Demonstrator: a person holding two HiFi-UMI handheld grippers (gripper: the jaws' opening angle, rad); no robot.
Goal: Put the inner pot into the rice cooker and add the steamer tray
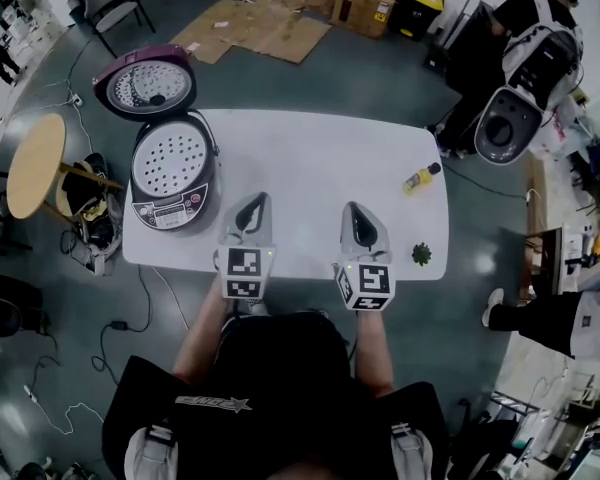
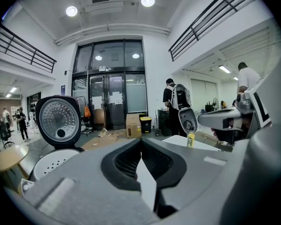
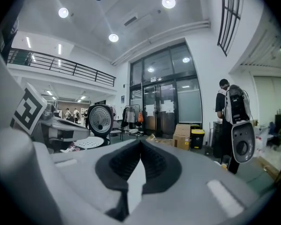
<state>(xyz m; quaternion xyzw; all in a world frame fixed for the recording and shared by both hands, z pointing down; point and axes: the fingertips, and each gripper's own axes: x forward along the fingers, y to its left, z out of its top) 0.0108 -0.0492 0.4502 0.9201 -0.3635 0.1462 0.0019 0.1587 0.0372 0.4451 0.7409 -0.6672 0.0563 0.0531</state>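
Pointing away from the person across the near edge of the white tabletop (image 1: 310, 153), the left hand-held gripper (image 1: 257, 202) and the right hand-held gripper (image 1: 353, 211) sit side by side, a little apart. Each has its jaws pressed together with nothing between them, as each gripper view shows plainly. The rice cooker (image 1: 167, 211) stands at the left end of the tabletop, just beyond and to the left of the left hand-held gripper, not touching it. Its lid (image 1: 145, 86) is swung open and back. The white perforated steamer tray (image 1: 170, 158) lies flat in the cooker's mouth, hiding whatever is under it. Toward the right end lies a small yellow bottle (image 1: 420, 177), and a small dark green thing (image 1: 421, 254) sits near the right front edge, both well apart from the cooker.
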